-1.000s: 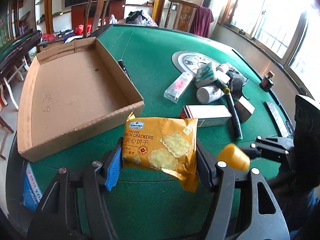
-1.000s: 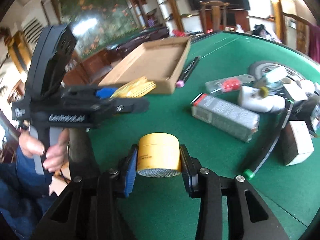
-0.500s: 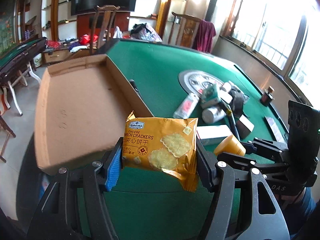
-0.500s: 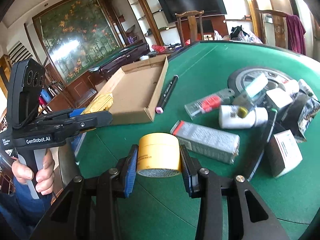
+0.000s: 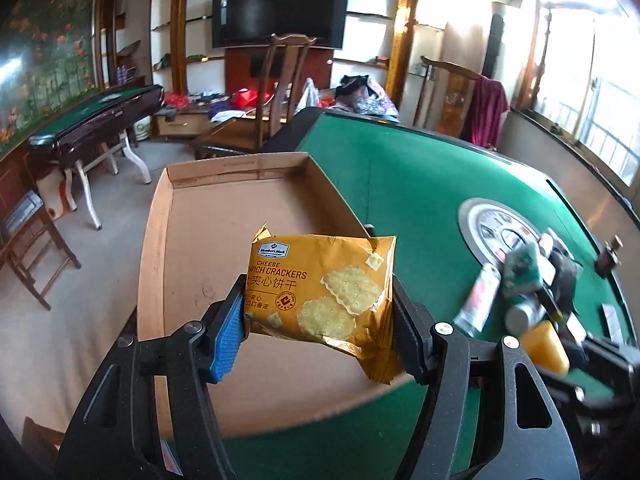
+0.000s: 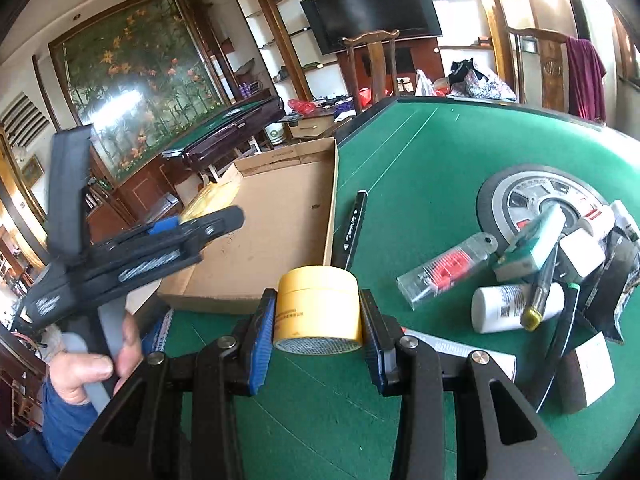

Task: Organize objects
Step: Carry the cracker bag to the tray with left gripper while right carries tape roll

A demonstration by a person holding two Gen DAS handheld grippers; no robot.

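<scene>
Crackers packet (image 5: 320,292) was clamped in the left gripper (image 5: 320,320), and compared with a second earlier it hung over the open cardboard box (image 5: 192,240) instead of short of its front wall. Box looked closer and more head-on too. Further right, the right gripper (image 6: 318,320) was pinching the yellow jar (image 6: 318,306) same as before, above the green table (image 6: 420,168), with the clutter pile (image 6: 540,264) off to its right.

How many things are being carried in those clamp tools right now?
2. A cheese cracker packet sits in the left hand-held gripper above the cardboard box; a yellow jar sits in the right hand-held gripper over the green table.
</scene>
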